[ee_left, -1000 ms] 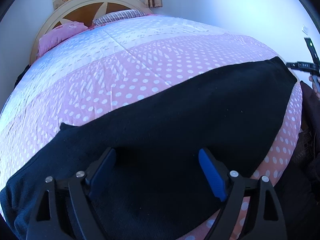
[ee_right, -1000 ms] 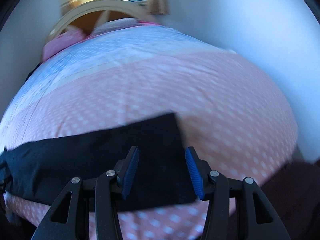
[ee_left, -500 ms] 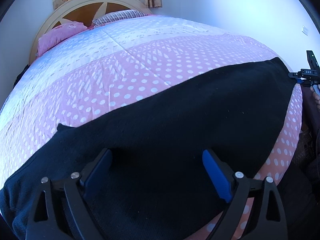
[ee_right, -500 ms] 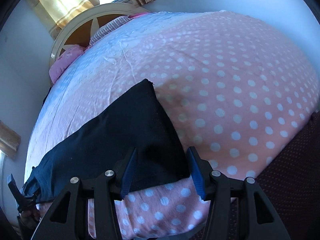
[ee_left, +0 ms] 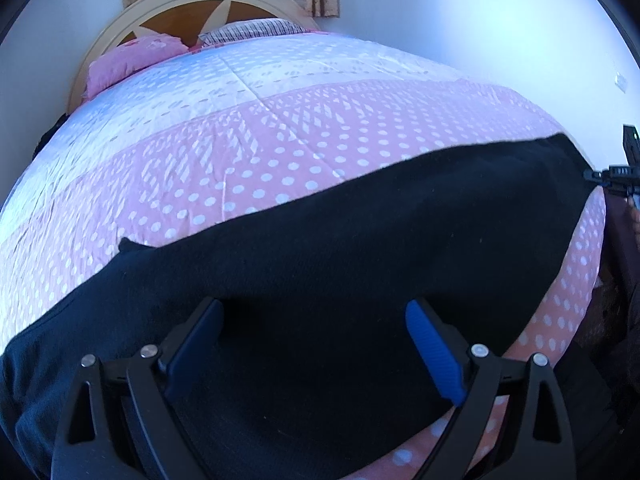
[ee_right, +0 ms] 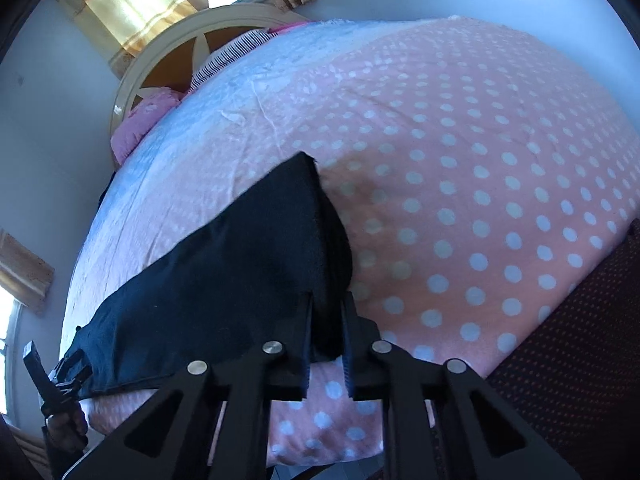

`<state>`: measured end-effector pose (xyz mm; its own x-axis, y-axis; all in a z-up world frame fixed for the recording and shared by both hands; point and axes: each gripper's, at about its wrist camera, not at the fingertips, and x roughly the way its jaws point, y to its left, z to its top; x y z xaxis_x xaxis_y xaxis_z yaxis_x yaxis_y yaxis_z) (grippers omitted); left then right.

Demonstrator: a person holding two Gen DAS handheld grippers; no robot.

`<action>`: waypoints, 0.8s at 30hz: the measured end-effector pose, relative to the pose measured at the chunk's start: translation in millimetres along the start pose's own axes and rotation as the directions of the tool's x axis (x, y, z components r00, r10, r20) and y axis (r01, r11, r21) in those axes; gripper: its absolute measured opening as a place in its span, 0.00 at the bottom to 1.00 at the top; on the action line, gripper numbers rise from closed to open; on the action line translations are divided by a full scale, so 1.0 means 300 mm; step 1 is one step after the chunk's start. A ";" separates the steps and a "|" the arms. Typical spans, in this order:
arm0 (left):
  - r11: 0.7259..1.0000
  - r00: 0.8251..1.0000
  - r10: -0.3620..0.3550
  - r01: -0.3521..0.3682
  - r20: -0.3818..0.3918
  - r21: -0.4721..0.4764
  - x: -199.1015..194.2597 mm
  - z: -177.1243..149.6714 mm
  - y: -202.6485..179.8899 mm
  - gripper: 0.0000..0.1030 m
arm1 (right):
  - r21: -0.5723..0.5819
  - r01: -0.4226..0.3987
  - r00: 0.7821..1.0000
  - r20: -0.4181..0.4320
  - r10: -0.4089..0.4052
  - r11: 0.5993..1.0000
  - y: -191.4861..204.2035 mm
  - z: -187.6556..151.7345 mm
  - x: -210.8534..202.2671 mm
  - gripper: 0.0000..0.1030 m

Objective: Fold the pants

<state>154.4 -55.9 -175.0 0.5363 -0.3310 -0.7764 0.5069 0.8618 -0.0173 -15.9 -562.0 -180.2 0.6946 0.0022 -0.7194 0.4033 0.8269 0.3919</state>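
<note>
- The bed (ee_left: 280, 152) fills most of both views for you, its pink polka-dot quilt running up to a pale band near the top of the frame.
- The pants (ee_left: 340, 272) lie flat as a long dark strip across the lower half of your left wrist view, reaching from the lower left edge to the right edge of the bed; in the right wrist view they (ee_right: 224, 272) slant from the lower left up to the centre.
- The headboard (ee_left: 192, 4) arches at the upper left, with a curtained window above it.
- Your left claw (ee_left: 316, 348) sits at the bottom centre, jaws spread wide over the dark cloth, pinching nothing.
- Your right claw (ee_right: 326, 340) at the bottom centre is pressed together on the pants' near corner, and the fabric there lifts into a raised fold.
- A pink pillow (ee_left: 132, 60) and a striped pillow (ee_left: 252, 30) rest against the headboard.
</note>
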 end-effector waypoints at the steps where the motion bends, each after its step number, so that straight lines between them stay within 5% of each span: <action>1: 1.000 1.000 -0.009 0.009 0.009 -0.015 -0.013 0.004 0.001 0.92 | -0.017 0.014 1.000 0.017 -0.013 1.000 0.017 -0.002 -0.014 0.11; 5: 0.997 0.997 -0.057 0.060 0.058 -0.056 -0.069 0.018 0.005 0.92 | -0.118 0.030 0.994 0.110 -0.017 0.993 0.167 -0.003 -0.100 0.10; 9: 0.985 0.985 -0.134 0.143 0.106 -0.091 -0.107 0.031 0.012 0.92 | -0.330 0.086 0.979 0.204 -0.018 0.940 0.443 -0.034 -0.177 0.10; 14: 0.963 0.968 -0.216 0.233 0.128 -0.135 -0.096 0.031 0.019 0.92 | -0.623 0.098 0.980 0.196 0.034 0.776 0.872 -0.197 -0.101 0.10; 18: 0.944 0.960 -0.257 0.274 0.111 -0.183 -0.063 0.019 0.036 0.92 | -0.774 0.149 0.989 0.126 -0.080 0.615 1.061 -0.400 0.145 0.12; 22: 0.931 0.946 -0.304 0.319 0.111 -0.175 -0.060 0.015 0.027 0.91 | -0.808 0.222 0.975 0.192 -0.113 0.546 1.078 -0.495 0.208 0.33; 24: 0.927 0.939 -0.325 0.340 0.113 -0.158 -0.050 0.026 0.006 0.90 | -0.810 0.144 0.989 0.130 -0.065 0.568 1.044 -0.484 0.158 0.47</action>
<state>152.6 -52.4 -158.4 0.4148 -0.6344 -0.6523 0.5458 0.7471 -0.3794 56.9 -221.1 -174.8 0.7383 -0.1248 -0.6628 -0.1536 0.9258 -0.3454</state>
